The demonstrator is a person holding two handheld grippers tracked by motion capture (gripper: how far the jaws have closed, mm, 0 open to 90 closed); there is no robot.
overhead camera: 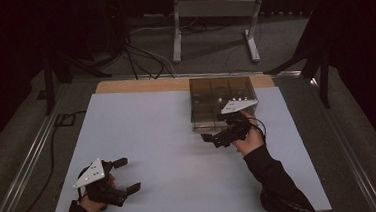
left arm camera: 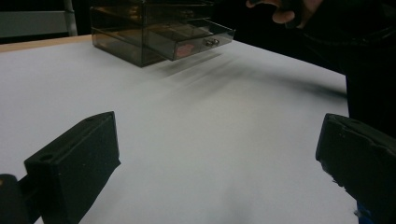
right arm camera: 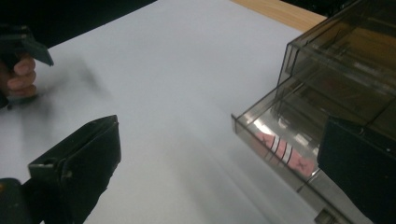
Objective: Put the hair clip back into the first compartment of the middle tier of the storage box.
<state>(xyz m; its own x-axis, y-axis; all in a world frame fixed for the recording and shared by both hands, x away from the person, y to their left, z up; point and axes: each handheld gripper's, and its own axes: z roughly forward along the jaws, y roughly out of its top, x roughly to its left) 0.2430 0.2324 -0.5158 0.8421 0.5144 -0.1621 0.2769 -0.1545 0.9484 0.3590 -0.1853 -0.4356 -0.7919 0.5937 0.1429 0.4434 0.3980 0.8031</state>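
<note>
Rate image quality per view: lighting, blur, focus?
High view: dim, dark surround, white table sheet evenly lit, smoky drawer box murky. Left gripper view: near black jaws soft, streaky shadow under the pulled-out drawer. Right gripper view: jaws blurred, drawer front sharper, faint sheen on its clear wall.

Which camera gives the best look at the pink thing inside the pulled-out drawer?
The right gripper view: the pink item lies close up behind the clear front of the open drawer, with pale stripes visible. The left gripper view shows it as a small pink patch farther off. In the high view, the right claw blocks that spot.
</note>
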